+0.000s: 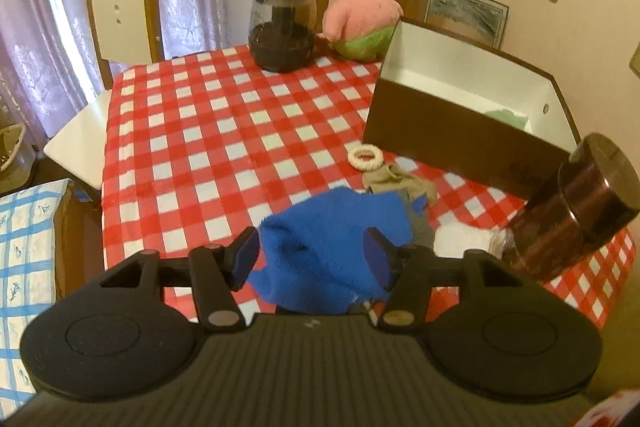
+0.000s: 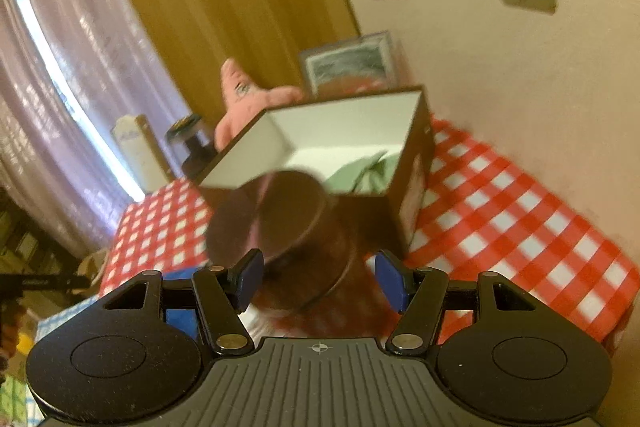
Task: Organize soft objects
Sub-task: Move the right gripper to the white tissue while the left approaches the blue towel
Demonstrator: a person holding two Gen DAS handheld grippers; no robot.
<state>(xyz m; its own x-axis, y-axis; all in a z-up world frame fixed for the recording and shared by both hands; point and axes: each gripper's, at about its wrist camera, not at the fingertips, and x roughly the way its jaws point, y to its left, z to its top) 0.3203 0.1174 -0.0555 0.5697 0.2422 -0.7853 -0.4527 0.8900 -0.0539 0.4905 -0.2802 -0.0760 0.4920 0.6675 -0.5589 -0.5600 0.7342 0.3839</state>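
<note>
The blue cloth (image 1: 320, 247) sits bunched right between the fingers of the left gripper (image 1: 310, 259), low at the near edge of the counter (image 1: 224, 115). The jaws stand apart; whether the pads still touch the fabric I cannot tell, since the cloth fills most of the gap. Just past it, toward the box (image 1: 452, 131), lie a beige sock (image 1: 400, 183) and a small white ring (image 1: 365, 157), both on the checked cover and close to the box's brown front wall. So the box lies ahead and to the right of the left gripper, open top facing up, its long side running away toward the wall.

The right gripper (image 2: 318, 277) is clamped on a dark brown jar (image 2: 288, 227), tilted, its lid pointing toward the box. From the left wrist view that jar (image 1: 576, 211) hangs to the right, near the box's front corner.

The right hand's camera looks down into the box (image 2: 420, 155) and shows something pale green (image 2: 360, 173) already lying inside; the left view catches only a sliver of it. The left view alone shows the sock, the ring, the pink plush star (image 1: 358, 7) and a dark container (image 1: 282, 27) at the far end.
</note>
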